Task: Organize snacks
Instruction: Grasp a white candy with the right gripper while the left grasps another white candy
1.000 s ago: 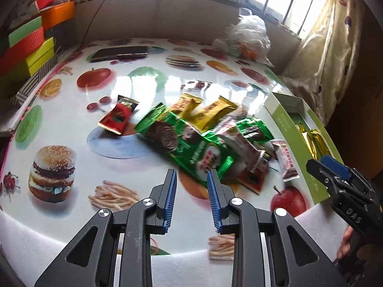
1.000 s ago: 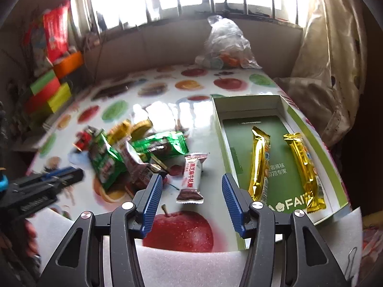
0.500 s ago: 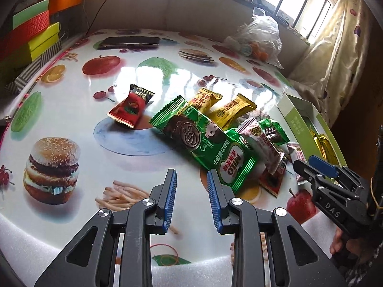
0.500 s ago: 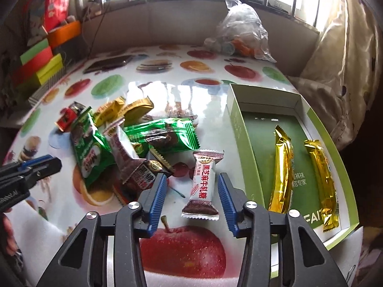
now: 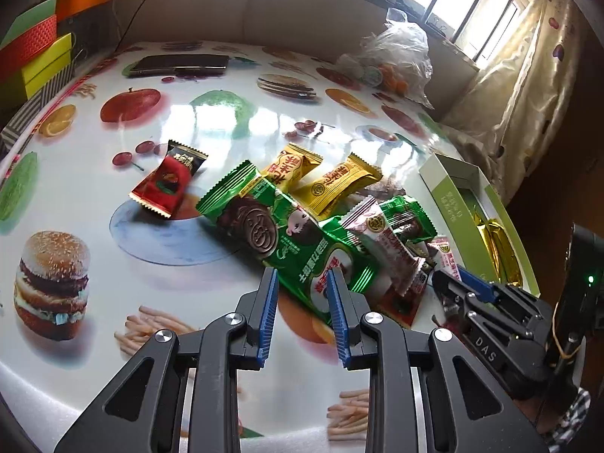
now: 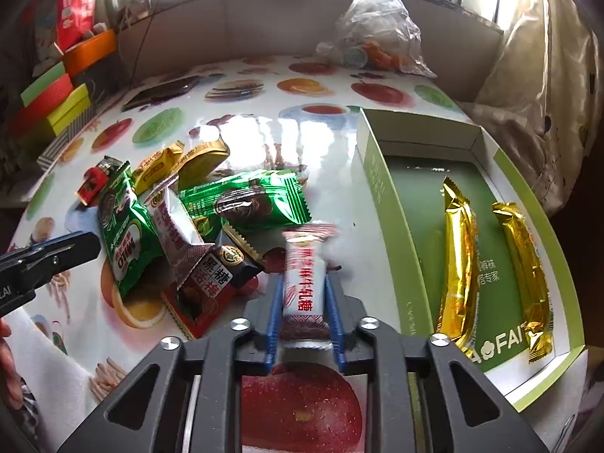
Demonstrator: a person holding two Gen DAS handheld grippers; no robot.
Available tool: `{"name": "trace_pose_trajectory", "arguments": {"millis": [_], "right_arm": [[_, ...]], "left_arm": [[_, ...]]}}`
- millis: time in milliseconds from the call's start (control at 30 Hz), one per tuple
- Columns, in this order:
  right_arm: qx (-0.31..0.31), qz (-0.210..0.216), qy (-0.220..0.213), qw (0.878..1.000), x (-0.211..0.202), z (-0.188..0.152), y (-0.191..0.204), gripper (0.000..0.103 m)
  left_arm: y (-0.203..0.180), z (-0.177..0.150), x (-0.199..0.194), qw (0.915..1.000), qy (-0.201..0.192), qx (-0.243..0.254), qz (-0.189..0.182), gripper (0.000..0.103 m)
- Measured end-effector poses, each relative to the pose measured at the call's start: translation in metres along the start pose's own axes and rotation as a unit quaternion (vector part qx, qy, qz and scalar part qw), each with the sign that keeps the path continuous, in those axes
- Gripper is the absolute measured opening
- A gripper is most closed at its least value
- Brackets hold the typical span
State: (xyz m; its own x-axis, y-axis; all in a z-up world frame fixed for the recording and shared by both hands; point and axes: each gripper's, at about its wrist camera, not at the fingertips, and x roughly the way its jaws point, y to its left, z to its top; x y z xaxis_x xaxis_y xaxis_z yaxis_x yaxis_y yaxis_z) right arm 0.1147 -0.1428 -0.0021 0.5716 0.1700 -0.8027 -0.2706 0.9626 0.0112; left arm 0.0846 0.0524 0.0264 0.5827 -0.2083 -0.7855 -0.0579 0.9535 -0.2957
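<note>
The left hand-held gripper (image 5: 302,315) hovers over the near edge of the snack pile with its jaws narrowly parted and nothing between them; the long green wafer packet (image 5: 298,241) lies just beyond its fingertips, untouched. Ahead of it and to its left sits a red candy packet (image 5: 168,181), a little apart from the pile, and two yellow packets (image 5: 321,177) lie behind the green one.

The right hand-held gripper (image 6: 304,315) is closing its jaws on a white nougat bar (image 6: 304,283), which stands lengthwise between the blue pads, its far end blurred. Immediately to this gripper's left lies a dark brown-sugar packet (image 6: 215,275); to its right stands the green box (image 6: 381,204), holding two gold bars (image 6: 458,264) on its floor.

The grip sits on the bar's near end, so the slick wrapper may well slide or pivot out as it is lifted. The box's near wall stands between the gripper and the free floor; a low carry would likely catch the dangling end on that rim. A drop onto the gold bars would leave the row untidy.
</note>
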Motion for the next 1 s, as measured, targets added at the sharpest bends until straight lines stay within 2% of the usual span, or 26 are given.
{"name": "trace_pose_trajectory", "arguments": {"millis": [433, 700, 1000], "right_arm": [[0.023, 0.028, -0.021, 0.999, -0.012, -0.006, -0.009, 0.018], [0.042, 0.048, -0.033, 0.997, -0.026, -0.011, -0.015, 0.018], [0.05, 0.052, -0.047, 0.996, -0.037, -0.014, -0.02, 0.018]], "left_arm": [[-0.03, 0.015, 0.009, 0.9995, 0.008, 0.0, -0.03, 0.028], [-0.053, 0.02, 0.023, 0.9995, 0.019, 0.016, -0.018, 0.028], [-0.061, 0.022, 0.034, 0.9998, 0.017, 0.008, -0.007, 0.027]]}}
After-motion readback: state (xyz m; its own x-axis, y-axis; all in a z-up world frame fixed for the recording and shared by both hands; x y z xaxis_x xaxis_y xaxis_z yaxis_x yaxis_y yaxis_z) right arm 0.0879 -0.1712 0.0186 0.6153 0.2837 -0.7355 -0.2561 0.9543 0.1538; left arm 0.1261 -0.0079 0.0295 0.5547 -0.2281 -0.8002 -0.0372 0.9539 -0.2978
